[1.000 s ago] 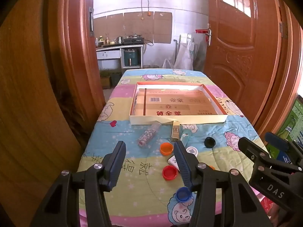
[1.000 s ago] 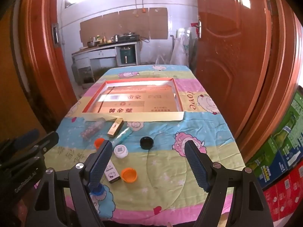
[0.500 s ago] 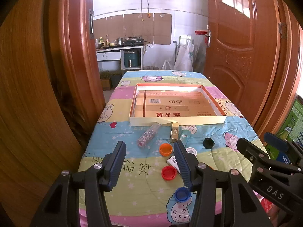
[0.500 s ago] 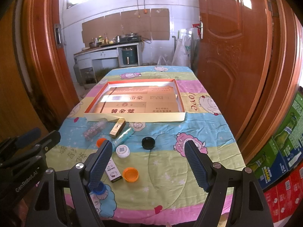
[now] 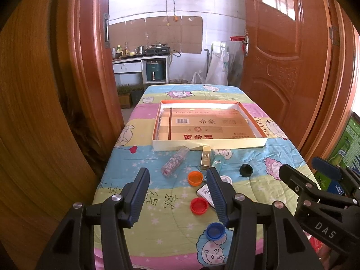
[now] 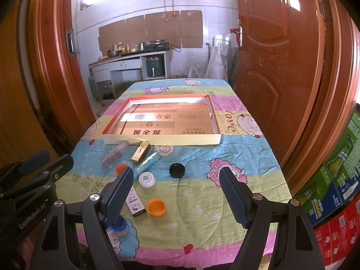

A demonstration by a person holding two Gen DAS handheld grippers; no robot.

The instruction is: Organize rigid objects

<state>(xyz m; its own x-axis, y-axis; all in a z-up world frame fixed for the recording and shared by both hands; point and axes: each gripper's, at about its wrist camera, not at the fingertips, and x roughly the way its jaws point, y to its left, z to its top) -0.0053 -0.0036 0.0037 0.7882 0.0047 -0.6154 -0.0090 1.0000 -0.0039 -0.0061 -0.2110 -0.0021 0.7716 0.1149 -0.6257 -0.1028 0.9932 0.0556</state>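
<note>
A shallow white tray [image 5: 209, 144] [image 6: 162, 141] lined with flattened cardboard lies mid-table. In front of it are a patterned tube [image 5: 174, 162] [image 6: 113, 155], a gold box [image 5: 205, 158] [image 6: 141, 152] and a clear bottle [image 6: 147, 162]. Loose caps lie nearer: black [image 5: 246, 170] [image 6: 177, 170], white [image 6: 146, 179], orange [image 5: 195, 178] [image 6: 156, 207], red [image 5: 199, 205] and blue [image 5: 215, 231]. A small white box [image 6: 135, 203] lies among them. My left gripper [image 5: 177, 175] and right gripper [image 6: 176, 180] hover open over the near table edge, nothing between their fingers.
The table wears a pastel cartoon quilt [image 5: 157, 225] and stands in a doorway between wooden doors [image 5: 281, 67] and a wood panel [image 5: 33, 112]. Stacked drink cartons [image 6: 337, 180] sit on the floor to the right. A kitchen counter [image 6: 126, 63] is beyond.
</note>
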